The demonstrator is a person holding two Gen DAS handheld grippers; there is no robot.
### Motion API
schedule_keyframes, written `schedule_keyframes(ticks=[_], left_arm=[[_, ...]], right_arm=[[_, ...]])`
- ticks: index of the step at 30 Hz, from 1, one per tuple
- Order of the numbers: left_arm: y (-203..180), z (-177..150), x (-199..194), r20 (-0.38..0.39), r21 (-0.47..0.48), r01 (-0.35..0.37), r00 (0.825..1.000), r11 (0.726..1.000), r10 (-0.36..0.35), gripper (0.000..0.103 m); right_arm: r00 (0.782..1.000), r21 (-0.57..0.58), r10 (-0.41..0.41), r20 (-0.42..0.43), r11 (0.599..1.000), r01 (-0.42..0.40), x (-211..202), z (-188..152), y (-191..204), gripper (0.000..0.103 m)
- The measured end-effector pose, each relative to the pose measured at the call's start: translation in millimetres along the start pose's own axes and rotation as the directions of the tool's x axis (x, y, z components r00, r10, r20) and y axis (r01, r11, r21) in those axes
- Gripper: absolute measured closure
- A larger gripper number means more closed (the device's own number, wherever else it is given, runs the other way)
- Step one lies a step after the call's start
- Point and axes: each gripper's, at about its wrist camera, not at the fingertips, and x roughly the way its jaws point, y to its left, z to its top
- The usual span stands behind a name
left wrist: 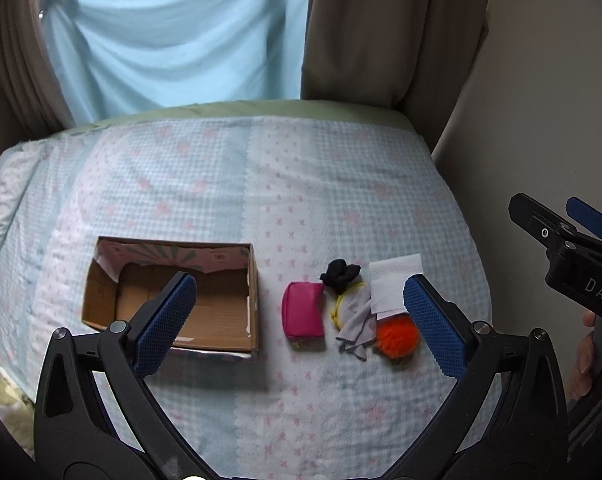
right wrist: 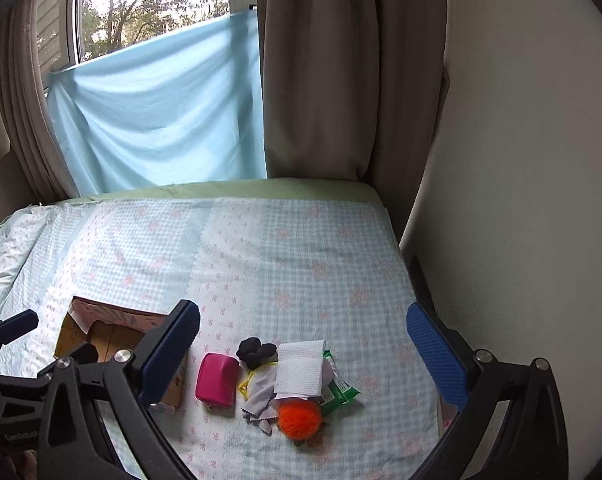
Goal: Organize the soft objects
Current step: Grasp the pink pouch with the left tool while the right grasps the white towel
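Note:
An open cardboard box point(left wrist: 221, 264) point(right wrist: 77, 332) sits on the bed at the left. To its right lie a pink pouch point(left wrist: 303, 311) point(right wrist: 217, 378), a black soft item point(left wrist: 340, 274) point(right wrist: 255, 350), a grey cloth point(left wrist: 357, 316) point(right wrist: 259, 394), a white tissue point(left wrist: 393, 280) point(right wrist: 301, 368), an orange pompom point(left wrist: 397, 338) point(right wrist: 299, 418) and a green packet point(right wrist: 339, 394). My left gripper point(left wrist: 299, 322) is open and empty above them. My right gripper point(right wrist: 305, 354) is open and empty; it also shows in the left wrist view point(left wrist: 557, 220).
The bed has a blue-and-pink checked cover point(left wrist: 301, 184) point(right wrist: 293, 248). A wall point(right wrist: 521, 160) runs along the right side. Curtains point(right wrist: 341, 80) and a blue sheet point(left wrist: 173, 40) hang behind the bed.

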Motion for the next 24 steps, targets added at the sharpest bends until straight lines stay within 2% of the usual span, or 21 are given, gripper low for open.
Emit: schedule_keyframes(ticks=[6, 11, 15, 18, 21, 24], left_arm=[[-19.2, -11.1, 89.5, -0.140, 0.012, 0.036, 0.990, 0.999, -0.034, 0.001], [-24.5, -32.0, 157.9, -0.217, -0.073, 0.058, 0.973, 0.996, -0.073, 0.006], [-20.4, -50.3, 204.1, -0.246, -0.171, 0.006, 0.968, 0.985, -0.048, 0.011], [-18.5, -60.5, 228.4, -0.256, -0.208, -0.064, 0.967, 0.976, 0.009, 0.014], [-17.9, -65.5, 252.9, -0.281, -0.199, -0.127, 0.957, 0.972, 0.068, 0.014], [-17.9, -68.5, 274.6, -0.307, -0.182, -0.160, 0.947, 0.970, 0.098, 0.020]], right_arm=[[0.992, -0.003, 0.006, -0.129, 1.000, -0.007, 77.1, -18.7, -17.4, 0.000], [0.973, -0.015, 0.011, -0.232, 1.000, -0.015, 141.4, -38.8, -30.1, 0.000], [0.960, -0.014, 0.017, -0.280, 1.000, -0.022, 181.8, -53.5, -41.3, 0.000], [0.949, -0.017, 0.017, -0.313, 1.000, -0.023, 206.1, -66.2, -48.9, 0.000], [0.941, -0.025, 0.029, -0.337, 0.999, -0.040, 225.8, -78.8, -52.4, 0.000], [0.936, -0.048, 0.041, -0.350, 0.997, -0.061, 243.8, -87.1, -50.5, 0.000]])
